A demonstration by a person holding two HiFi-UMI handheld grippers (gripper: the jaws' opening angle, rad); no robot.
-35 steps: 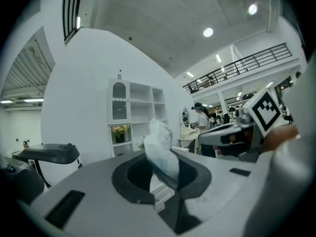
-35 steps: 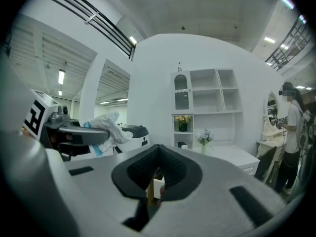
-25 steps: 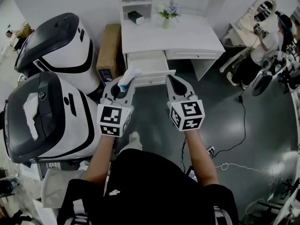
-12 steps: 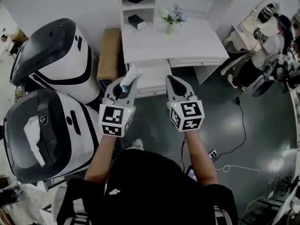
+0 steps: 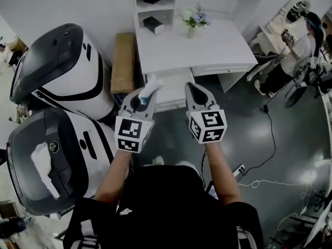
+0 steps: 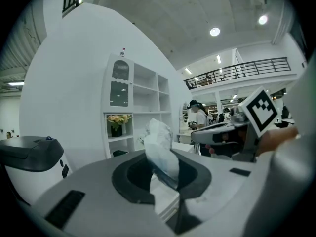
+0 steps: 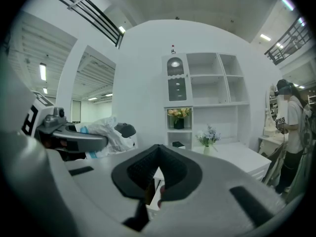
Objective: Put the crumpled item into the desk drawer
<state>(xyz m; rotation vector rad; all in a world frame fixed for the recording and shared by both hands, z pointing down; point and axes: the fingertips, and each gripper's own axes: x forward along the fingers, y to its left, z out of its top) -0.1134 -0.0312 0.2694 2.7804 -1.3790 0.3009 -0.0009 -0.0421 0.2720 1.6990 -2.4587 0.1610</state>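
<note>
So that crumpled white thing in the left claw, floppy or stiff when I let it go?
Probably floppy: the crumpled wad bulges in loose folds above the left claw. Likely very light, since a narrow pinch holds it upright. Dropped in the drawer, it should settle without rolling, perhaps puffing out a little.

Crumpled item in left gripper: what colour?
The crumpled item is white with some blue; clearest in head view.
</note>
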